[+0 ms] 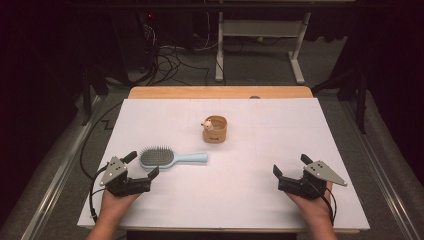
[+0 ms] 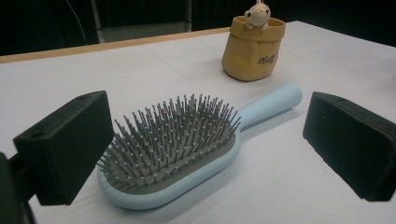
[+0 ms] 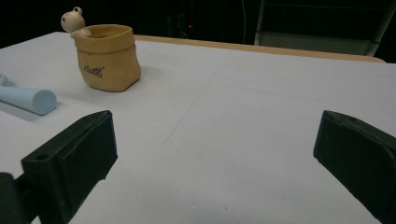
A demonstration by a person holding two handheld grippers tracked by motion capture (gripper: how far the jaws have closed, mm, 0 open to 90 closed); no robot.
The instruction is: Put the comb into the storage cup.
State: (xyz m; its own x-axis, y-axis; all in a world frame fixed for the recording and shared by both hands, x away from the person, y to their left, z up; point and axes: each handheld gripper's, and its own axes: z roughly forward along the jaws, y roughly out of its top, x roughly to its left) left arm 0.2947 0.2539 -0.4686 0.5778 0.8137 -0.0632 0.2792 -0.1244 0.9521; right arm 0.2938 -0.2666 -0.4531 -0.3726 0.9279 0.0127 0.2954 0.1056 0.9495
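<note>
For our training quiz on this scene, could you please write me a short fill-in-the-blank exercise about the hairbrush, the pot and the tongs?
1. The hairbrush lies with its bristles facing ____.
2. The brush's handle is light ____ in colour.
3. A small figure peeks over the rim of the tan ____, which stands beyond the brush.
4. The left tongs and the right tongs both have their jaws ____, with nothing held.

Missing words: up; blue; pot; open
</note>
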